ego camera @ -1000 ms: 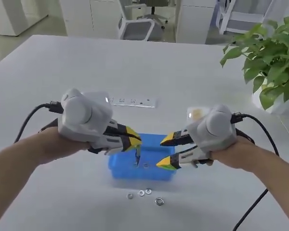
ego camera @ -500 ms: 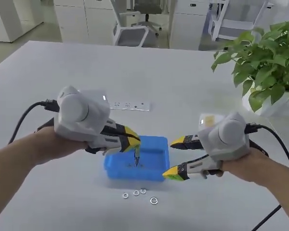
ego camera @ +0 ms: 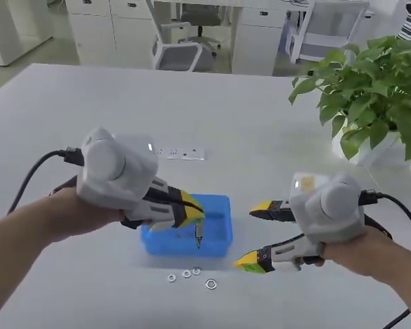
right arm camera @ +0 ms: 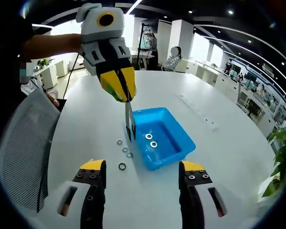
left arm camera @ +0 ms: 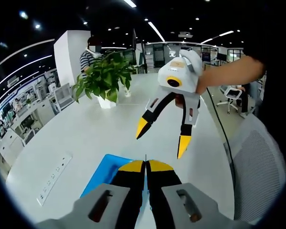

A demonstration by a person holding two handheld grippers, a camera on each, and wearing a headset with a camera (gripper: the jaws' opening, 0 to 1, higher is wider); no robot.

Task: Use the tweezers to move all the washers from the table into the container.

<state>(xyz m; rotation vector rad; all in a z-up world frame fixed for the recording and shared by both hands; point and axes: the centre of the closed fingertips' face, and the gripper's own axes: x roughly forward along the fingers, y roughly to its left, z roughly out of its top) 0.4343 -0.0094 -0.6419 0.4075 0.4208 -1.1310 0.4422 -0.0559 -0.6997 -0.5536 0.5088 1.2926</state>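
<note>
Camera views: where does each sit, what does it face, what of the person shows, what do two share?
Head view: on the head, facing down at the table; forearms, left gripper holding tweezers, open right gripper.
Left gripper view: on its gripper, facing the right gripper and potted plant; own shut jaws.
Right gripper view: on its gripper, facing the left gripper; own open jaws.
Shared: head and right gripper views show four washers beside the blue container.

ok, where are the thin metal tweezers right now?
Head view, left of centre: the thin metal tweezers hang tip-down from the shut left gripper, by the blue plastic tray's near edge, close to the loose metal washers on the table.
</note>
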